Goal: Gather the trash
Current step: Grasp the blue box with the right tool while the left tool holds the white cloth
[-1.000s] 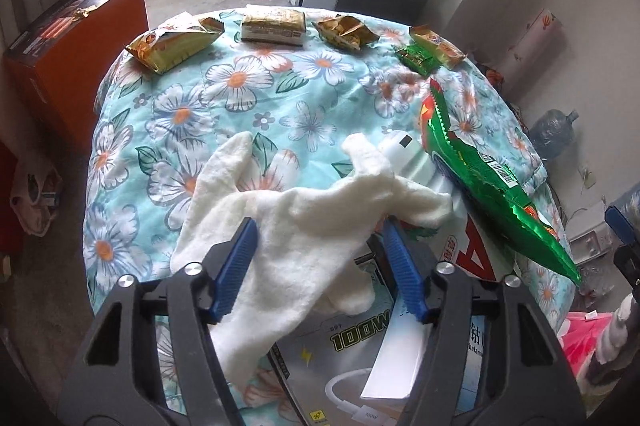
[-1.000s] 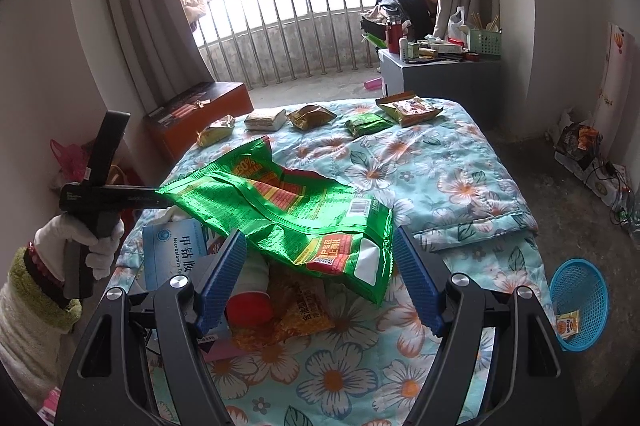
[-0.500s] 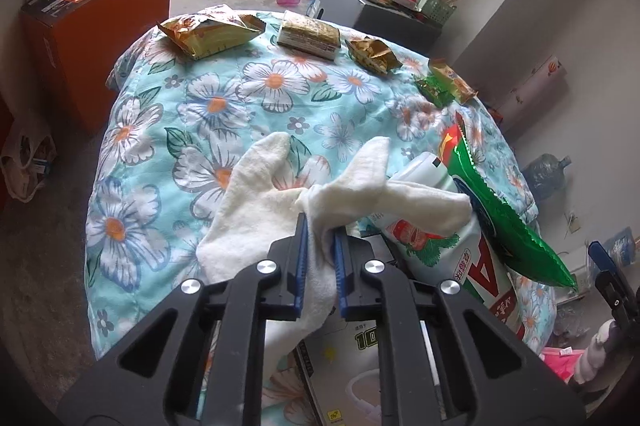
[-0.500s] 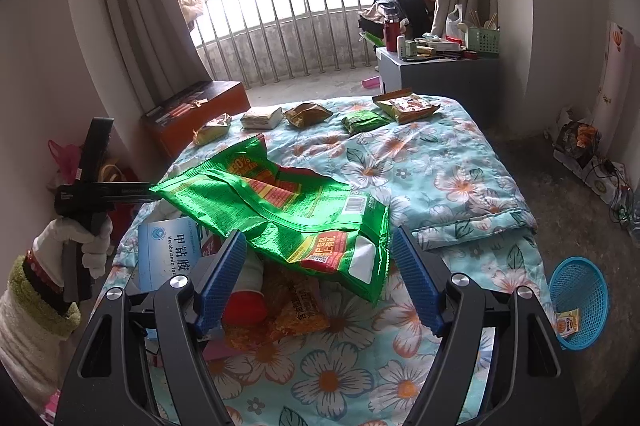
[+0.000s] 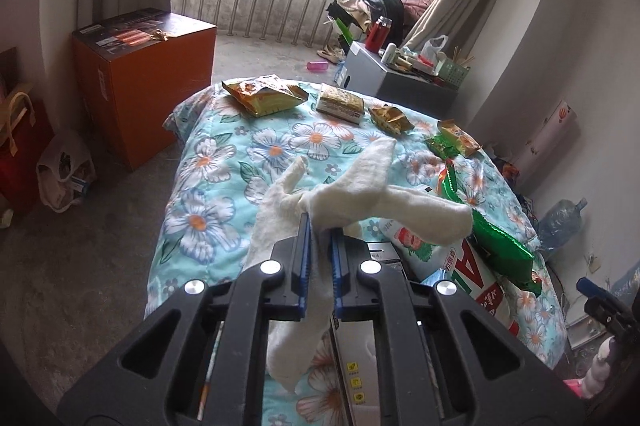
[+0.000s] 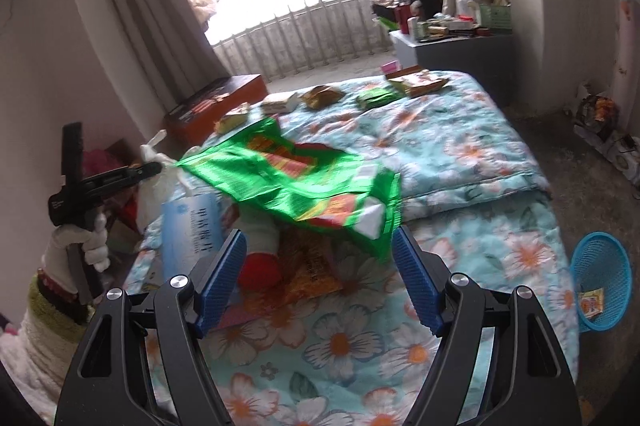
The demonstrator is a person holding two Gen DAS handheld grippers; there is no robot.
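My left gripper (image 5: 319, 226) is shut on a white cloth (image 5: 360, 193) and holds it lifted above the near end of the bed. The cloth also shows at the left in the right wrist view (image 6: 156, 165). A big green snack bag (image 6: 296, 181) lies over a pile of boxes and wrappers on the bed; it shows in the left wrist view too (image 5: 492, 238). My right gripper (image 6: 318, 250) is open and empty, just in front of that bag. Several snack wrappers (image 5: 264, 95) lie at the far end of the bed.
A blue basket (image 6: 600, 282) with one wrapper stands on the floor right of the bed (image 6: 460, 145). An orange box (image 5: 140, 77) stands left of the bed. A grey cabinet (image 5: 396, 81) with clutter stands behind it. A water jug (image 5: 560, 222) sits at the right wall.
My left gripper closed on the white cloth and lifted it off the pile. My right gripper stayed open and moved slightly closer to the green bag.
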